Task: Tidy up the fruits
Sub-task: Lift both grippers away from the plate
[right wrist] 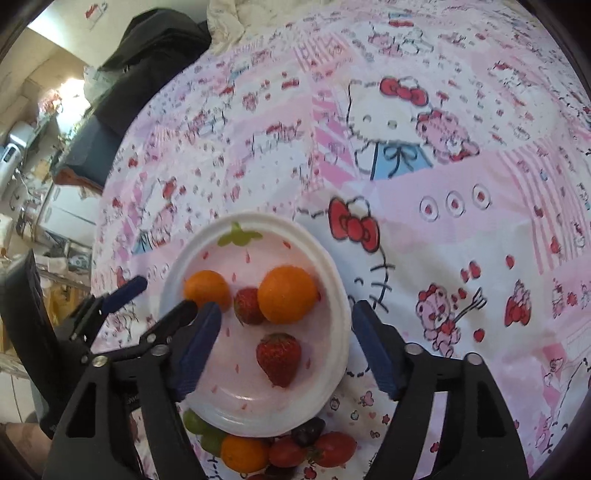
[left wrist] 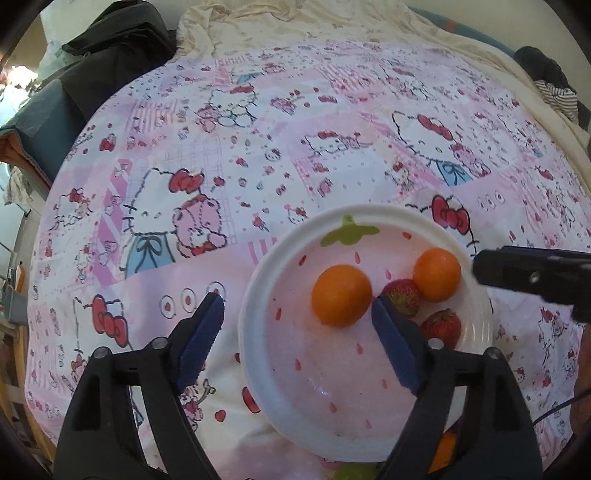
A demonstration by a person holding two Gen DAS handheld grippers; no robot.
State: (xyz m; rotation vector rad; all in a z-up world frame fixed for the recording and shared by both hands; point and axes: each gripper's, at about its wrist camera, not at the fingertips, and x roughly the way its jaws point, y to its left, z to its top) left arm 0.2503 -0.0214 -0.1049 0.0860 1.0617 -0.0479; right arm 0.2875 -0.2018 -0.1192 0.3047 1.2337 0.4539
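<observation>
A white plate [left wrist: 258, 295] with a strawberry print lies on the Hello Kitty cloth; it also shows in the right wrist view [right wrist: 332, 280]. On it lie two oranges [left wrist: 341, 301] [left wrist: 437, 274] and two strawberries [left wrist: 402, 297] [left wrist: 441, 326]. In the right wrist view the oranges [right wrist: 287, 294] [right wrist: 207, 288] and strawberries [right wrist: 248, 305] [right wrist: 279, 358] show too. My left gripper [left wrist: 297, 315] is open and empty above the plate's near left rim. My right gripper [right wrist: 286, 325] is open and empty over the plate.
A pile of loose fruit lies at the plate's near edge: an orange [right wrist: 243, 453], green grapes [right wrist: 201, 430], red fruits [right wrist: 332, 448] and a dark grape [right wrist: 308, 430]. Dark clothing [left wrist: 118, 40] and cream bedding [left wrist: 295, 22] lie at the far end.
</observation>
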